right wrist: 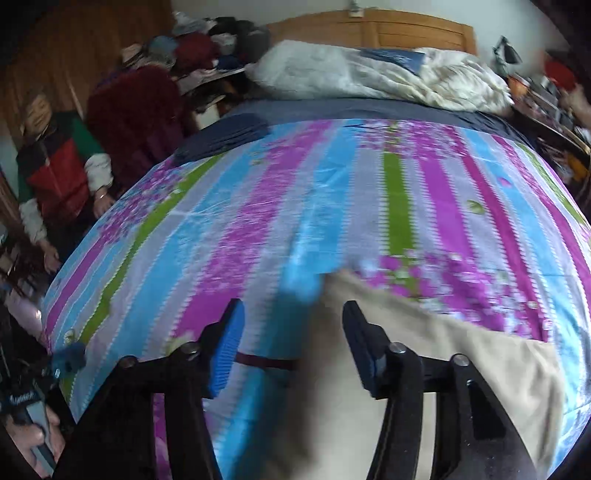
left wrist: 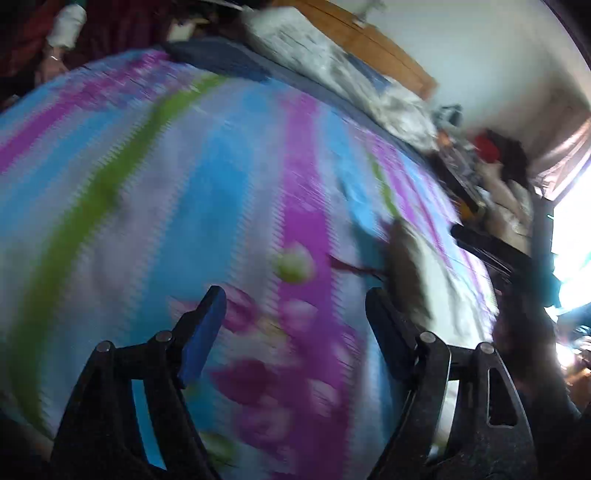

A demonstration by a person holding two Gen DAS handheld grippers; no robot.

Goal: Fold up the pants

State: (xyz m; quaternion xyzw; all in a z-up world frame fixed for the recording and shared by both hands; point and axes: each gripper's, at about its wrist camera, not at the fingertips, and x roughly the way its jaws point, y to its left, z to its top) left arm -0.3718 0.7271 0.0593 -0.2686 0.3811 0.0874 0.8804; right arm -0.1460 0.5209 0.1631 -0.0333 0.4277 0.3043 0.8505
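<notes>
Beige pants (right wrist: pixel 436 354) lie on the striped bedspread (right wrist: pixel 295 206) near the bed's front edge, with a dark red drawstring (right wrist: pixel 266 361) trailing left from the waist. My right gripper (right wrist: pixel 291 314) hovers open over the pants' upper left corner, nothing between its fingers. In the blurred left wrist view, the pants (left wrist: pixel 410 269) show as a pale and brown shape at the right, with the red drawstring (left wrist: pixel 351 266) beside them. My left gripper (left wrist: pixel 295 299) is open above the bedspread (left wrist: pixel 184 184), just left of the pants.
A rumpled white duvet (right wrist: pixel 369 74) and wooden headboard (right wrist: pixel 388 31) lie at the far end. A person in a red and green top (right wrist: pixel 59 173) stands at the bed's left side. Piled clothes (right wrist: pixel 192 48) sit at back left; clutter (right wrist: pixel 546 88) at right.
</notes>
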